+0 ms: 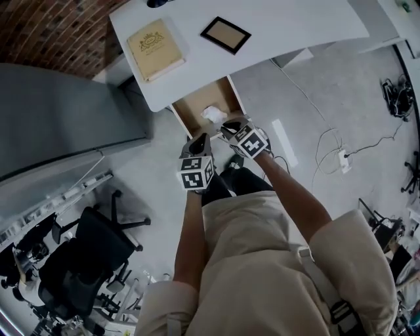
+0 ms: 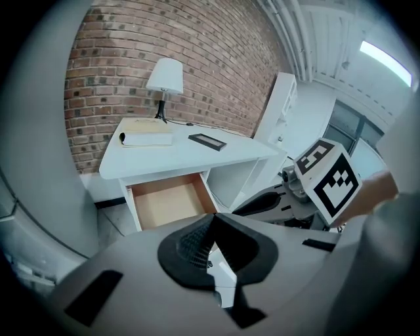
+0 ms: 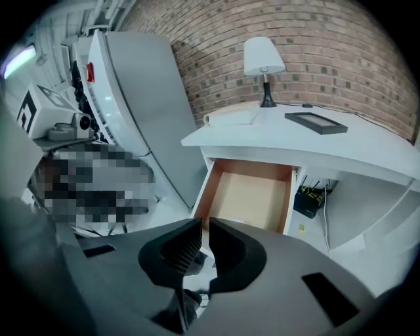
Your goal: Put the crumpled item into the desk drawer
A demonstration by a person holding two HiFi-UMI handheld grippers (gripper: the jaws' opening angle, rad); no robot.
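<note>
nearest my lens are the left gripper jaws, pressed together at the tips with nothing between them. the right gripper jaws are all but together too, with only a thin slit between them and nothing in it that i can see. from the head view both grippers hang just in front of the open drawer under the white bench, the right one closer to the drawer's front edge.

the crumpled item, a small white wad, lies inside the drawer near its front right part, just beyond the right jaws and apart from them as far as i can tell. the gripper views mostly hide it behind their own bodies. a book and a picture frame sit on the bench top, well away.

i judge the drop is done. to finish well, i would lift the right gripper straight back, clear of the drawer's front edge, so it does not drag the light wad out. i would also check from the head view that the wad sits below the rim.
</note>
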